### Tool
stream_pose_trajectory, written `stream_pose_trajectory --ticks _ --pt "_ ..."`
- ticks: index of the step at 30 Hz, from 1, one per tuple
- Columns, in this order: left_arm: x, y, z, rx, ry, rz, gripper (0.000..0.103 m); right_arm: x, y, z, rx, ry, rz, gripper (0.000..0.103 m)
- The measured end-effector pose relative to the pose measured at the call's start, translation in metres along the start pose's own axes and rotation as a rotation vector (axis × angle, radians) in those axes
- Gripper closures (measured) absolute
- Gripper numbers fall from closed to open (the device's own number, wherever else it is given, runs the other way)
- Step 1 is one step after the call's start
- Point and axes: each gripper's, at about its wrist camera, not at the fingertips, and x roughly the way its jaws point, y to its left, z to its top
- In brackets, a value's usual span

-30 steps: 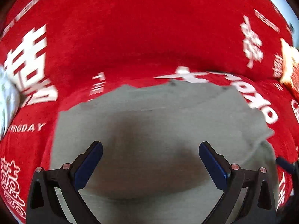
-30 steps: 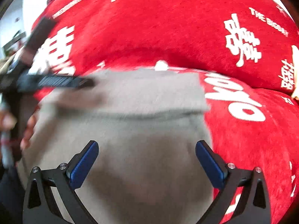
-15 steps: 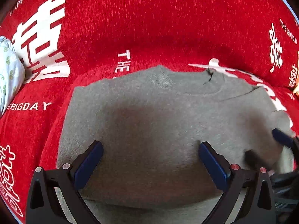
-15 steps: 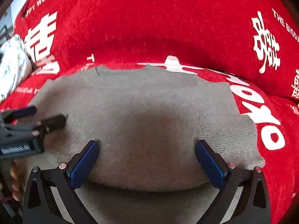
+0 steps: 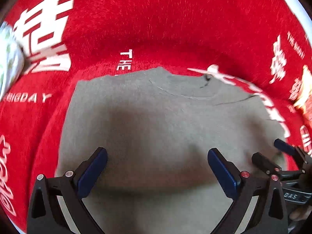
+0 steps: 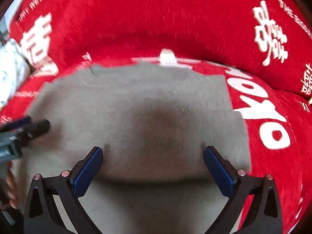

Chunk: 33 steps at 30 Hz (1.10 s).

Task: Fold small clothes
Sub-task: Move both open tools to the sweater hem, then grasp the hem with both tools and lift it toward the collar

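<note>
The grey sweater [image 5: 165, 128] lies flat on the red cover [image 5: 136, 19] printed with white characters, its collar toward 12 o'clock in the left wrist view. A fold edge runs across the garment just beyond both sets of fingertips, with a second grey layer below it toward 6 o'clock.

Left gripper [image 5: 157, 167] — jaws spread wide, blue pads apart, nothing between them; it sits over the sweater's lower half. In the right wrist view the same gripper [image 6: 33, 125] enters at 9 o'clock, its tips over the sweater's edge.

Right gripper [image 6: 153, 165] — jaws likewise spread wide, holding nothing, positioned over the sweater [image 6: 136, 117]. In the left wrist view it [image 5: 273, 154] appears at 4 o'clock near the garment's right edge.

A pale patterned cloth [image 5: 8, 58] rests on the cover at 9 o'clock, apart from the sweater. Both views are slightly blurred.
</note>
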Motion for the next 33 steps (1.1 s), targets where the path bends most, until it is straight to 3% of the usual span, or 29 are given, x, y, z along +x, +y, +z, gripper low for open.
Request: stream_pose_trajectory --ticks 2,4,6,7,9,12,22,26,33 --pt "-0.008 -0.004 -0.019 0.005 -0.026 0.004 0.0 -0.025 0.002 -0.017 0.042 -0.089 0.012 0.0" --pt "-0.012 -0.011 -0.034 0.047 -0.044 0.037 0.0 -0.029 0.008 -0.035 0.065 -0.089 0.022 0.0" --pt "-0.006 -0.016 -0.049 0.06 -0.005 0.029 0.0 -0.02 0.016 -0.051 0.059 -0.047 0.024 0.0" --pt "-0.007 -0.02 -0.057 0.084 -0.023 0.061 0.0 -0.015 0.02 -0.059 0.051 -0.022 0.016 0.0" --pt "-0.01 -0.027 -0.071 0.149 -0.062 0.135 0.0 -0.019 0.03 -0.071 -0.015 -0.079 -0.041 0.0" --pt "-0.021 -0.022 -0.087 0.134 -0.104 0.11 0.0 -0.024 0.033 -0.086 -0.028 -0.103 -0.048 0.0" --pt "-0.055 -0.021 -0.14 0.17 -0.112 0.098 0.0 -0.06 0.041 -0.14 -0.095 -0.151 -0.057 0.0" --pt "-0.068 -0.02 -0.167 0.232 -0.051 0.06 0.0 -0.076 0.042 -0.171 -0.167 -0.128 -0.045 0.0" --pt "-0.076 -0.029 -0.205 0.383 0.067 0.091 0.0 -0.091 0.041 -0.213 -0.25 -0.1 -0.072 0.0"
